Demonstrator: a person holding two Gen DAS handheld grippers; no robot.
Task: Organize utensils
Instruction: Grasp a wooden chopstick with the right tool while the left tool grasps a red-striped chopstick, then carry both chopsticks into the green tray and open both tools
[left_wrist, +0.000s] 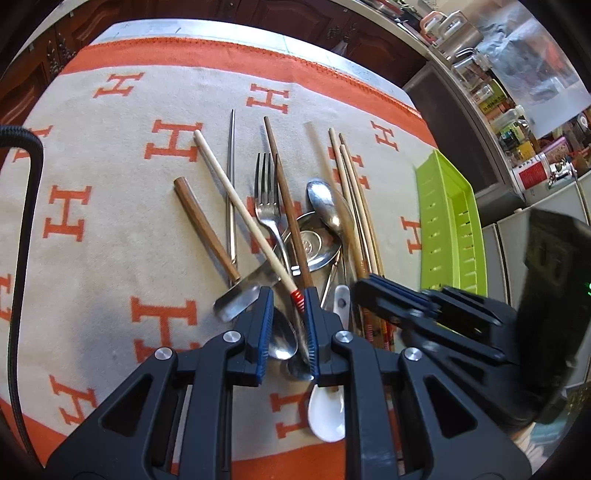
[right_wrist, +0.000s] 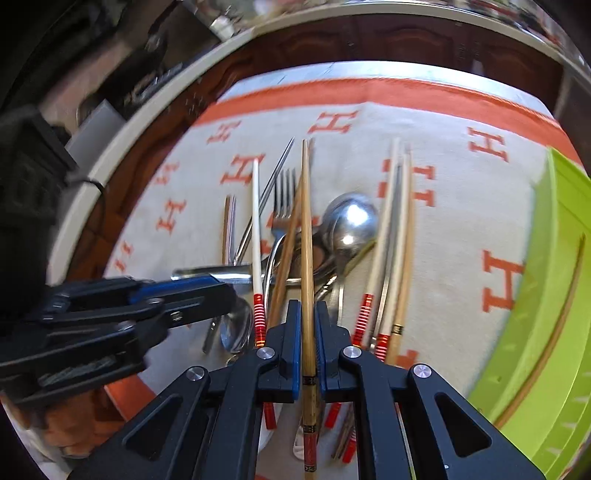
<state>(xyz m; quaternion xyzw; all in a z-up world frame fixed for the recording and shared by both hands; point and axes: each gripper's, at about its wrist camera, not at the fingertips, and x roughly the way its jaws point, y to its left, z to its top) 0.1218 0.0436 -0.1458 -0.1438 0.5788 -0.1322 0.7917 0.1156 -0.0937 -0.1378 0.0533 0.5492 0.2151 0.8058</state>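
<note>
Utensils (left_wrist: 280, 229) heaped on the blanket left of the green tray (left_wrist: 448, 221) | my right gripper (right_wrist: 306, 325) clamps a bamboo chopstick (right_wrist: 306, 221) | my left gripper (left_wrist: 290, 314) pinches a red-banded chopstick (left_wrist: 243, 206) | risk, I judge: either stick, crossing the fork (left_wrist: 267, 199) and spoons, drags neighbours or slips out.

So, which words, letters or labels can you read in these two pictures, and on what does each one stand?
"H": orange letter repeated all over the blanket under the utensils.
Labels on the jars and boxes on the shelf: too small and blurred to read.
Dark bands on the bamboo chopstick between the right gripper's fingers: marks unreadable.
</note>
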